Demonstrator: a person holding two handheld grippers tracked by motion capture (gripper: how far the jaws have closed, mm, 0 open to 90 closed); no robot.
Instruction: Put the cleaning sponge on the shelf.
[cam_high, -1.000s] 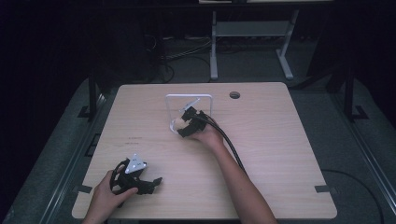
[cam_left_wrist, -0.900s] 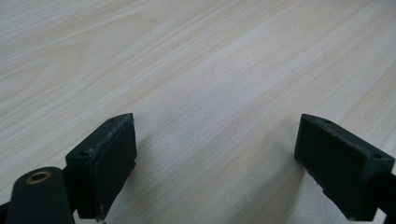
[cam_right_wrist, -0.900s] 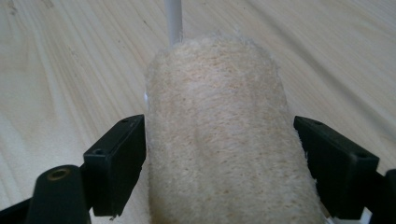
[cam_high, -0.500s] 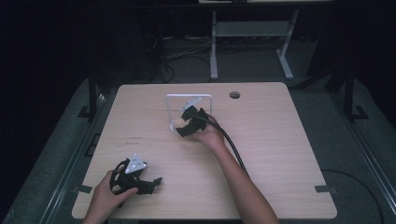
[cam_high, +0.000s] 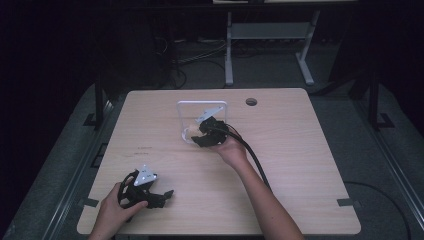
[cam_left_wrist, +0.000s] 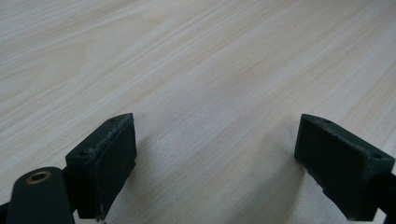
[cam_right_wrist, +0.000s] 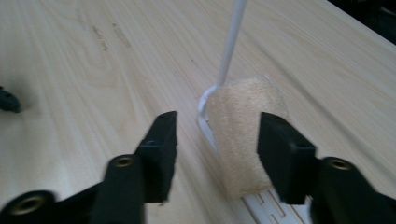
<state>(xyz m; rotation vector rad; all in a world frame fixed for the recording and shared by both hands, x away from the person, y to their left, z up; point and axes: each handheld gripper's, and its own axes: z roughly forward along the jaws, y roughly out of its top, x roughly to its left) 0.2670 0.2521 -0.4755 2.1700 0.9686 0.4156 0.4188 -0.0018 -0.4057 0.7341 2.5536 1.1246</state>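
Since a second before, the right gripper (cam_high: 200, 135) had edged a little toward the near left foot of the white frame (cam_high: 202, 104), while the left gripper (cam_high: 162, 195) had stayed put by the table's near left corner. The frame stood upright on the pale wooden table (cam_high: 300, 150), toward its far middle. In the right gripper view, the jaws were spread wide apart and held nothing; a tan, rough-textured roll (cam_right_wrist: 243, 135) lay between them, nearer the right jaw, resting on the frame's flat white base beside a thin white post (cam_right_wrist: 231, 42). In the left gripper view, the jaws gaped wide over bare wood, empty.
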